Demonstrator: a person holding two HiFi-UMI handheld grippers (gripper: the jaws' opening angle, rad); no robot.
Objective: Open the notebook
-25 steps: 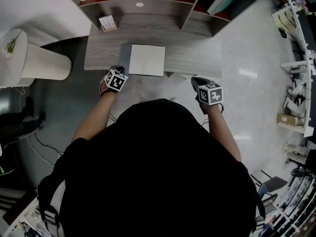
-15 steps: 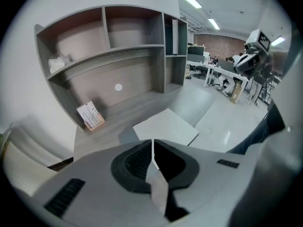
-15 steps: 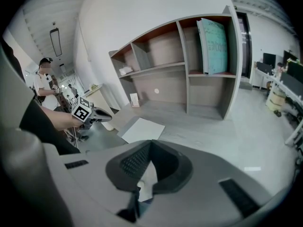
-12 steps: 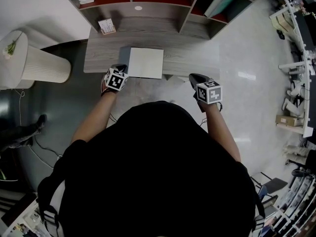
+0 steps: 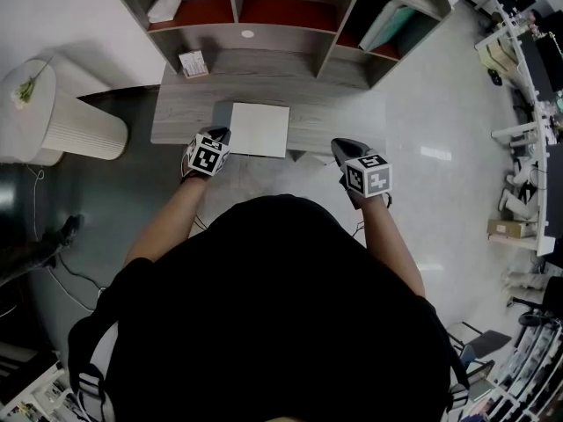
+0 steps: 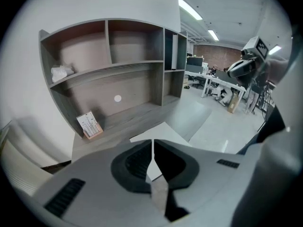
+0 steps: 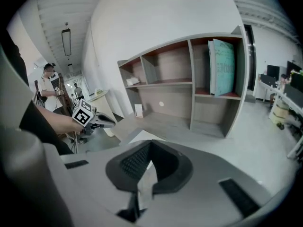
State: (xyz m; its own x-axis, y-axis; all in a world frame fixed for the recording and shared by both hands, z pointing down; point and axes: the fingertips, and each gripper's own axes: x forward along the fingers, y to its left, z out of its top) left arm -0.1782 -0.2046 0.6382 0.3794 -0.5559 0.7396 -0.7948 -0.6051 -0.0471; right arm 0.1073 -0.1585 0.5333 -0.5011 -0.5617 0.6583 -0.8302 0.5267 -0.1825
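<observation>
The white notebook (image 5: pixel 259 129) lies closed and flat on the grey wooden desk (image 5: pixel 180 104), near its front edge. My left gripper (image 5: pixel 218 134) is shut and empty, its tip over the desk edge beside the notebook's near left corner. My right gripper (image 5: pixel 338 144) is also shut and empty, off the desk's front edge and to the right of the notebook. In the left gripper view the shut left gripper (image 6: pixel 152 144) points at the notebook (image 6: pixel 163 129). In the right gripper view the right gripper (image 7: pixel 150 146) sits below the notebook (image 7: pixel 140 136), with the left gripper (image 7: pixel 110 122) at the left.
A shelf unit (image 5: pixel 281 26) stands on the back of the desk, holding a teal folder (image 5: pixel 387 25) and a white bundle (image 5: pixel 164 8). A small card stand (image 5: pixel 192 63) sits at the desk's back left. A white ribbed cylinder (image 5: pixel 75 123) stands left of the desk.
Both grippers have risen and come closer to the desk's front edge. The left one now reaches the notebook's near left corner. Both stay shut.
</observation>
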